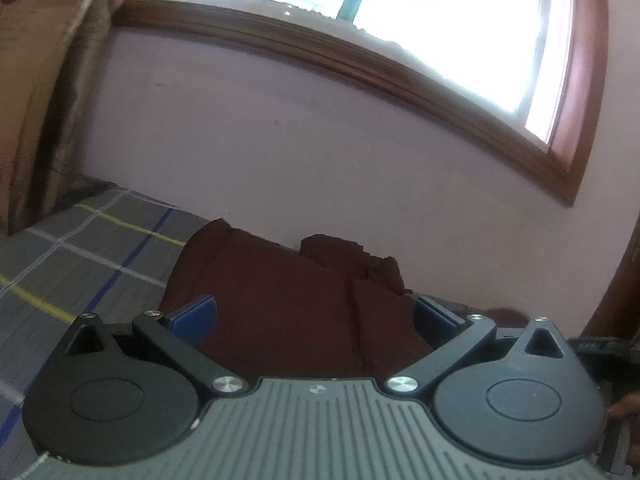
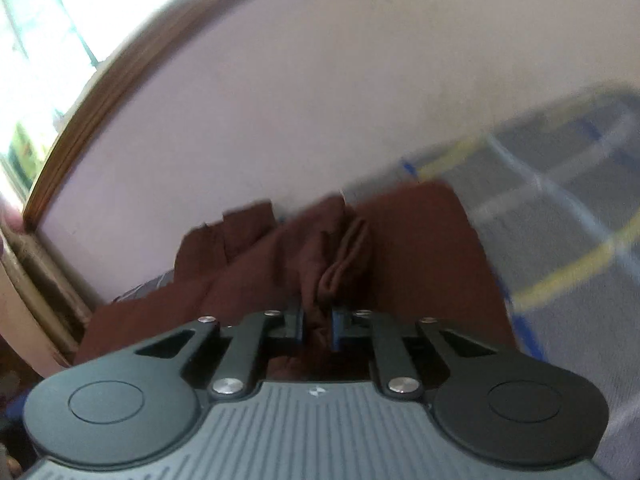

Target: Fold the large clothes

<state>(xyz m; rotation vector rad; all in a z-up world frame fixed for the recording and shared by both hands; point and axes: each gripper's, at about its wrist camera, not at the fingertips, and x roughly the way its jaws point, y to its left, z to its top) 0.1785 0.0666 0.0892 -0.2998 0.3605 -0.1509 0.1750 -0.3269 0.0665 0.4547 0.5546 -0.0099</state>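
Note:
A large dark maroon garment (image 1: 288, 300) lies on a bed with a grey plaid sheet (image 1: 80, 248), its far edge bunched against the pink wall. My left gripper (image 1: 316, 314) is open, its blue-padded fingers (image 1: 196, 314) spread wide just over the near part of the cloth, holding nothing. In the right wrist view the same garment (image 2: 420, 240) lies spread out with a raised fold in the middle. My right gripper (image 2: 318, 326) is shut on that bunched fold of maroon cloth, which rises between the pads.
A pink wall (image 1: 320, 152) with a wood-framed window (image 1: 400, 20) stands right behind the bed. A brown patterned curtain (image 1: 40, 100) hangs at the left. The plaid sheet (image 2: 560, 220) stretches to the right of the garment in the right wrist view.

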